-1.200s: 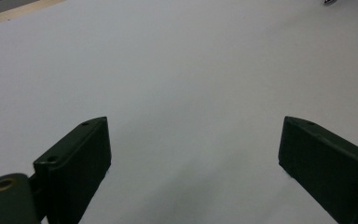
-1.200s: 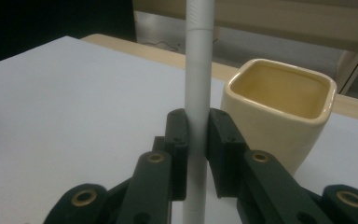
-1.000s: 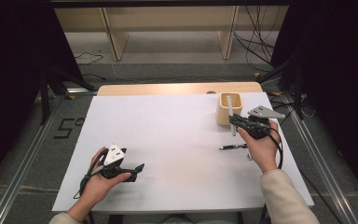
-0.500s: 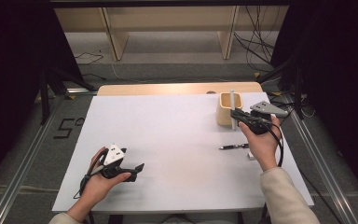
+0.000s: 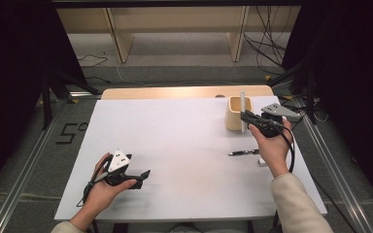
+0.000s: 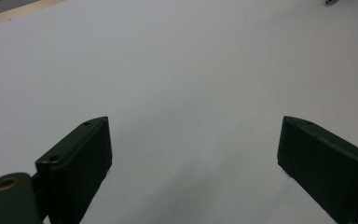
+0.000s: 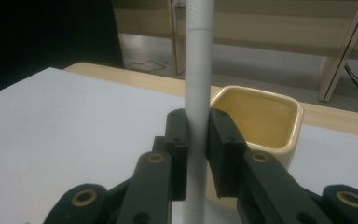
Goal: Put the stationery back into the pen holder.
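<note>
My right gripper (image 7: 197, 140) is shut on a grey pen (image 7: 198, 70), which stands upright between the jaws. In the high view that right gripper (image 5: 245, 116) holds the grey pen (image 5: 243, 104) right beside a cream square cup (image 5: 234, 114) at the table's far right. The cup (image 7: 261, 119) stands just behind the jaws in the right gripper view. A black pen (image 5: 243, 153) lies flat on the white table (image 5: 175, 145) near the right hand. My left gripper (image 5: 143, 174) rests low at the front left, its jaws (image 6: 196, 154) open over bare table.
A small white block (image 5: 262, 162) lies by the right wrist. A wooden strip (image 5: 184, 92) runs along the table's far edge. Wooden shelf legs (image 5: 238, 34) and cables (image 5: 267, 48) stand on the floor beyond. Metal rails (image 5: 24, 170) flank the table.
The right hand has lifted the grey pen slightly and brought it closer to the cup. The left hand has stayed put.
</note>
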`<state>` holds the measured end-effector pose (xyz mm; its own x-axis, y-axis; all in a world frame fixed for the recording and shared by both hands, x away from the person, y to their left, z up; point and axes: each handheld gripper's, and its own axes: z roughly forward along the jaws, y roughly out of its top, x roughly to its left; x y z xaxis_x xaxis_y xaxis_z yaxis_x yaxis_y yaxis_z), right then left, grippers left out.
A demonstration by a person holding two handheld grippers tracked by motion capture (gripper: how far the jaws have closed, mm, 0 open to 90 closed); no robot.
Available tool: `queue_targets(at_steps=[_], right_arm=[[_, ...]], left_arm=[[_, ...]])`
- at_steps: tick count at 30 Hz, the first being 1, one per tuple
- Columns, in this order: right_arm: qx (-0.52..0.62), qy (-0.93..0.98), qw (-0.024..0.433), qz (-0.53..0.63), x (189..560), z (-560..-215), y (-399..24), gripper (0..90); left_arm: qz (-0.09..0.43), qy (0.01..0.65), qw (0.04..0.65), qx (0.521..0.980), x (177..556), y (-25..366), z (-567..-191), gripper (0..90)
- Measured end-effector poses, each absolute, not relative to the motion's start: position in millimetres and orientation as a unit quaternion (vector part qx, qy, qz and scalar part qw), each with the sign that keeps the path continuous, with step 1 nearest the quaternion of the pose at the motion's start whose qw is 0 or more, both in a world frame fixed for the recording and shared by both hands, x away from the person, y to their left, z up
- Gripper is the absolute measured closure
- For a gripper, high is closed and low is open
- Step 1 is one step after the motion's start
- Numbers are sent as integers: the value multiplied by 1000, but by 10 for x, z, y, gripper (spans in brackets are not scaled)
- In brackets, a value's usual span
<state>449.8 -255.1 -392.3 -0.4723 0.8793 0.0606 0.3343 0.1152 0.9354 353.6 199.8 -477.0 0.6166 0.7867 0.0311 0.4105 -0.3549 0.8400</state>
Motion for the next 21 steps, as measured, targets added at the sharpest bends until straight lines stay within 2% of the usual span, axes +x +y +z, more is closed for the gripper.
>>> queue_targets(at_steps=[21], right_arm=[[442,683,279,510,4625,-3810,-2531,794]], left_arm=[[222,378,424,793,3538,1997,-4771,99]])
